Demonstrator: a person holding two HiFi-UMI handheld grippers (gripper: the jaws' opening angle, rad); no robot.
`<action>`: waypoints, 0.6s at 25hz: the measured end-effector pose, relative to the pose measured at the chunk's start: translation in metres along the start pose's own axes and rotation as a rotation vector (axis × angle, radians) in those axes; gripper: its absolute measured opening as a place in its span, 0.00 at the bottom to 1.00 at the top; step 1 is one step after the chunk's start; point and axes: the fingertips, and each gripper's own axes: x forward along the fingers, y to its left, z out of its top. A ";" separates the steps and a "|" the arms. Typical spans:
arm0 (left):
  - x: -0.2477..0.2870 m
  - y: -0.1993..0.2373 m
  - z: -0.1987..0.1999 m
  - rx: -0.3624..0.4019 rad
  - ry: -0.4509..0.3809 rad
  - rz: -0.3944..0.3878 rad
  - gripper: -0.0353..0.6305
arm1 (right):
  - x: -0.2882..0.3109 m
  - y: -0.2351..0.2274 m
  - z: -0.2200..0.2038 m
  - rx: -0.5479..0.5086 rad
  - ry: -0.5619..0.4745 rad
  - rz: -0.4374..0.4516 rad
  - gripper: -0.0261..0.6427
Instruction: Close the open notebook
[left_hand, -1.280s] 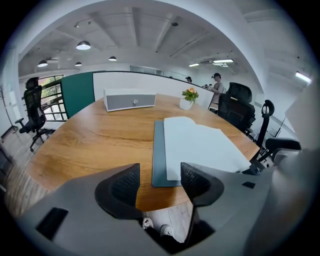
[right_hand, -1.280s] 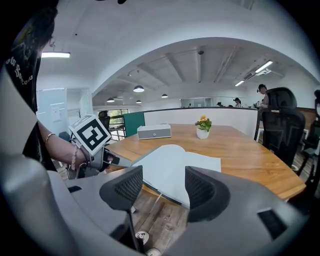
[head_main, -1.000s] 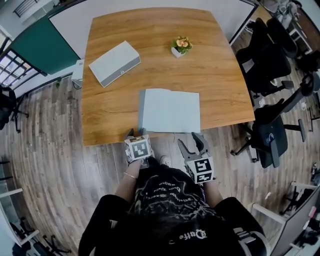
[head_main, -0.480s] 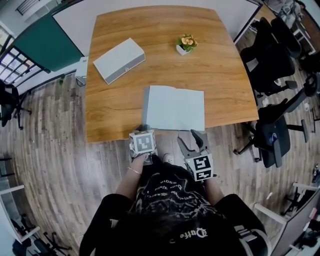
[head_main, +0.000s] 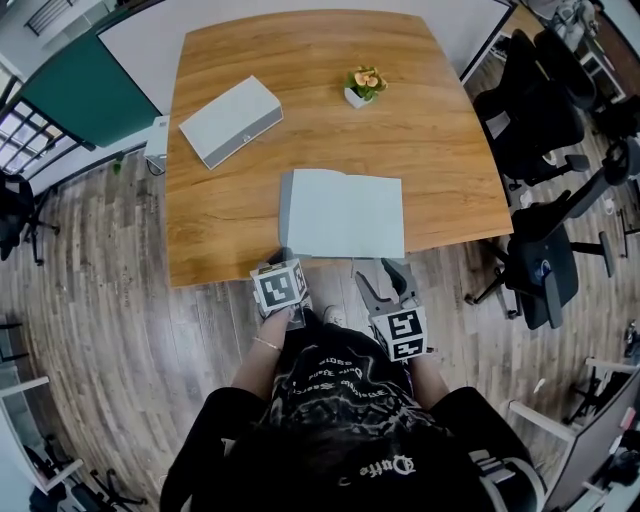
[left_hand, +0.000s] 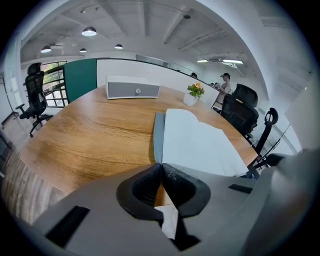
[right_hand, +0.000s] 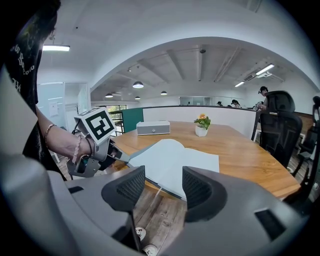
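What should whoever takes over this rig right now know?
Left claw: jaws just closed, apparently pinching the notebook's near left cover corner.
Right claw: open, jaws easing inward, nothing between them, just off the table's near edge.
Notebook: lying open at that edge.
Done: grip taken.
Left: likely fold the left half over the right to close it.

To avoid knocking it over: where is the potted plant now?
In the head view the potted plant stands on the far part of the table, beyond the open notebook and right of the grey box.
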 end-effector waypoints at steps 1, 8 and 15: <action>-0.002 -0.001 0.002 0.001 -0.013 -0.004 0.10 | 0.000 -0.001 -0.001 0.003 -0.001 -0.003 0.37; -0.019 -0.011 0.012 0.072 -0.096 -0.025 0.10 | -0.003 -0.004 0.002 0.018 -0.017 -0.007 0.36; -0.033 -0.021 0.024 0.053 -0.163 -0.061 0.10 | -0.007 -0.007 -0.004 0.028 -0.018 -0.015 0.35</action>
